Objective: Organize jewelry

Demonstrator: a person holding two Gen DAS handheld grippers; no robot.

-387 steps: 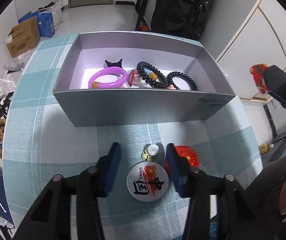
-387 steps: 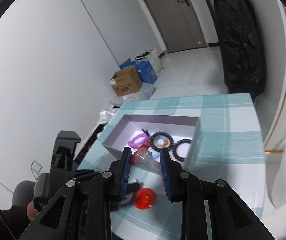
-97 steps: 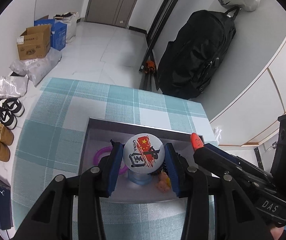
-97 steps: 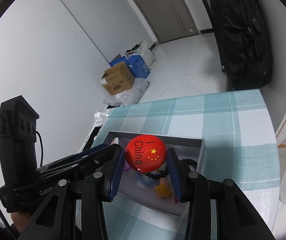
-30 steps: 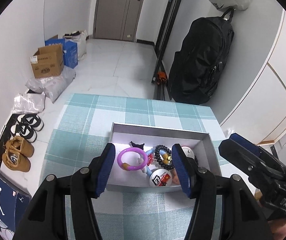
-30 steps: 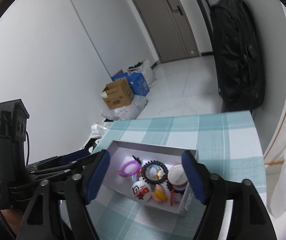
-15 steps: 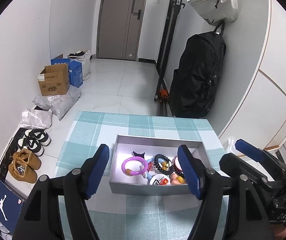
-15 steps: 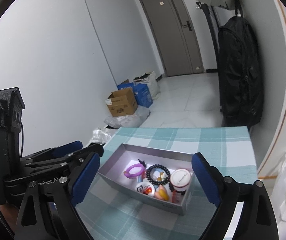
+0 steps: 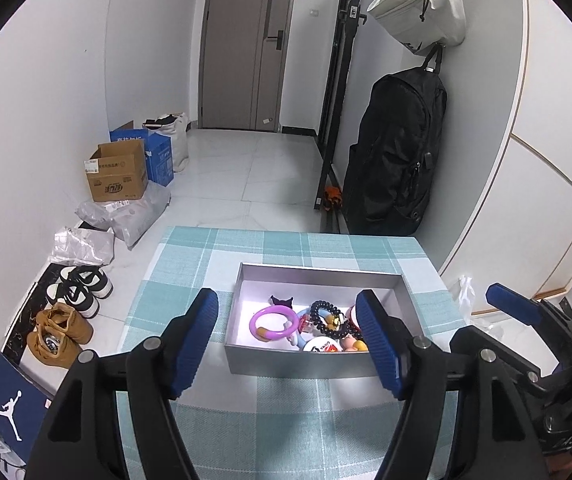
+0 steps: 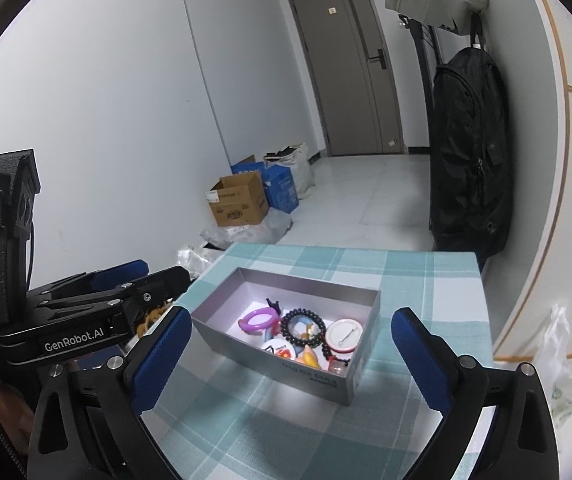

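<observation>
A grey open box [image 9: 297, 362] stands on the checked table and also shows in the right wrist view [image 10: 309, 376]. It holds a purple ring [image 9: 273, 322], a black bead bracelet [image 10: 302, 326], a white China badge [image 9: 321, 346], a badge lying face down [image 10: 343, 341] and small figures. My left gripper [image 9: 287, 344] is open and empty, raised well above the table in front of the box. My right gripper [image 10: 291, 356] is open and empty, also raised high. The left gripper shows at the left of the right wrist view [image 10: 86, 312].
The teal checked tablecloth [image 9: 262, 432] covers the table. A black backpack [image 9: 397, 152] hangs on the wall behind. Cardboard boxes [image 9: 116, 176], bags and shoes [image 9: 62, 328] lie on the floor at the left. A plastic bag [image 10: 565, 364] sits at the right.
Both grippers have dropped their badges into the box, opened wide, and risen up and back from it. Over the last second they keep rising and the box looks smaller.
</observation>
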